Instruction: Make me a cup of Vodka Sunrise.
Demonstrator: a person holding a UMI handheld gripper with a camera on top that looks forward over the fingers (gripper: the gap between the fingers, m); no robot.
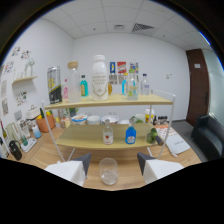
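A: What is seen down by the gripper (111, 164)?

B: Two white fingers (70, 171) are seen, spread wide apart. A small clear glass (108, 171) is seen between them. A gap is left on each side of the glass, so nothing is squeezed. The glass is stood on the wooden table (125, 181), and what looks like ice is seen at its bottom.

A: What is found past the glass?

B: A wooden shelf rack (112, 101) with thin white legs is found beyond the fingers. On its lower shelf, a small clear bottle with a red label (107, 133) is stood near the middle. A small blue bottle (130, 135) is stood just beside it. Something green (152, 135) is laid farther along.

A: And higher up?

B: On the top shelf, a big white bottle (99, 77) is stood in the middle. A tall dark can (54, 85) is set toward one end. More small bottles are lined up on both sides, but their labels cannot be read. Bowls (93, 119) are kept behind the lower shelf.

A: What is seen far back?

B: A white wall with posters (122, 67) is seen, and a dark door (197, 85) is seen off to one side.
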